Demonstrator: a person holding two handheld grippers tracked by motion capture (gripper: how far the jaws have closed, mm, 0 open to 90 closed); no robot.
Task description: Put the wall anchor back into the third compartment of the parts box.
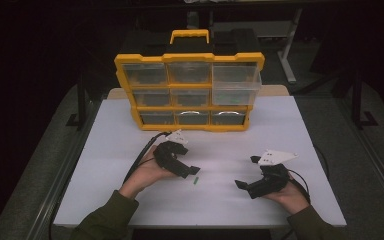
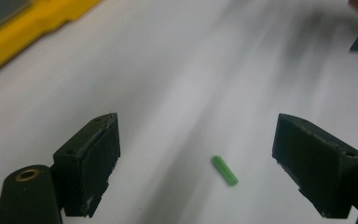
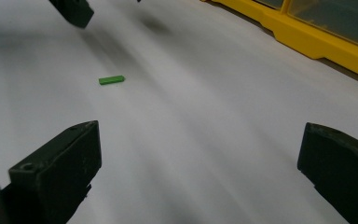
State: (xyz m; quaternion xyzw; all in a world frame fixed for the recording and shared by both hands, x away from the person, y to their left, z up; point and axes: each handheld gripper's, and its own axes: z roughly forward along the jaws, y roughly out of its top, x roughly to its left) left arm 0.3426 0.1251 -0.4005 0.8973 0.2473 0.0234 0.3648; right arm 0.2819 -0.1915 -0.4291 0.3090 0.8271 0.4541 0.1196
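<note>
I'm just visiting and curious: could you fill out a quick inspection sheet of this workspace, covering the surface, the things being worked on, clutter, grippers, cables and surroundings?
Surface: white table, flat and bare apart from the items below.
Job's things: a small green piece lies flat on the table, free, between the left gripper's open jaws and not touched by them.
Clutter: nothing seen.
Grippers: left gripper open, low over the green piece; right gripper open, apart from it, holding nothing.
Cables: a black cable trails from the left gripper toward the table's near edge; another loops behind the right gripper.
Surroundings: a yellow drawer cabinet with clear drawers stands at the table's far side; one upper right drawer juts out. Dark floor around.
</note>
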